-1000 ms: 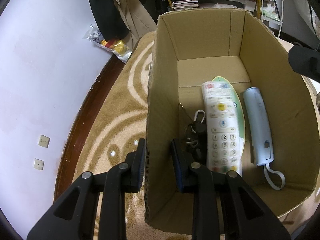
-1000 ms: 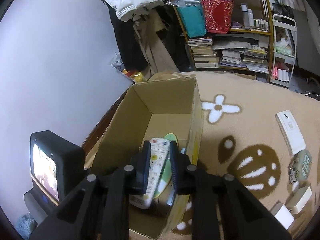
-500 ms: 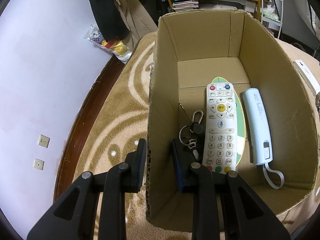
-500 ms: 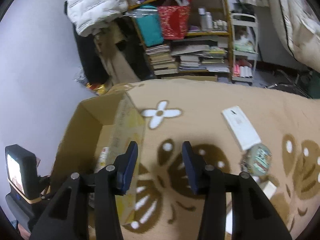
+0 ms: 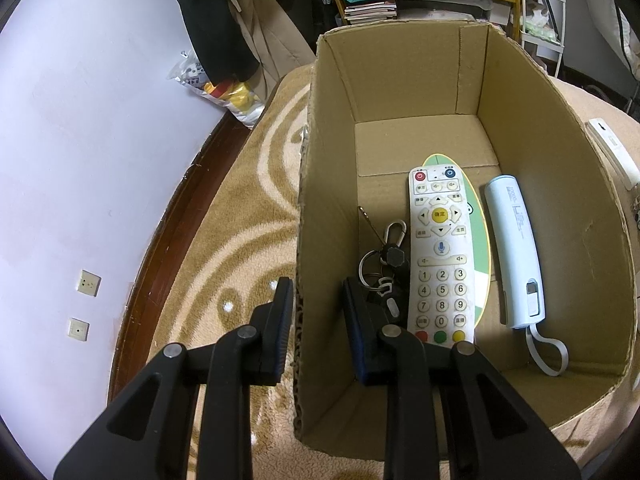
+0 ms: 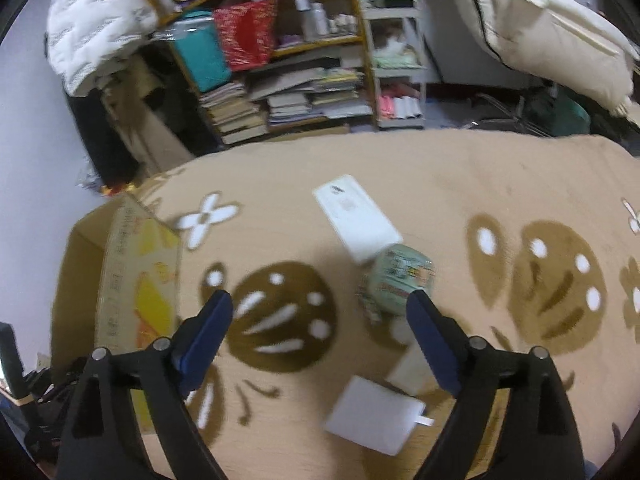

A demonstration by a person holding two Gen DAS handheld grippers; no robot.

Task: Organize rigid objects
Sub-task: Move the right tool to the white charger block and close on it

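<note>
Remote control (image 5: 440,256) has been released into the cardboard box (image 5: 520,92), beside the keys (image 5: 384,268) and pale blue device (image 5: 516,252). Left gripper (image 5: 316,332) is kept clamped on the box wall; right gripper (image 6: 320,332), now spread wide, has been swung over the blanket toward the round tin (image 6: 400,280) and white items, presumably next

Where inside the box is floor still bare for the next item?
The far end of the cardboard box, beyond the white remote and pale blue power bank, is bare. The near left corner is crowded: keys beside the left gripper.
</note>
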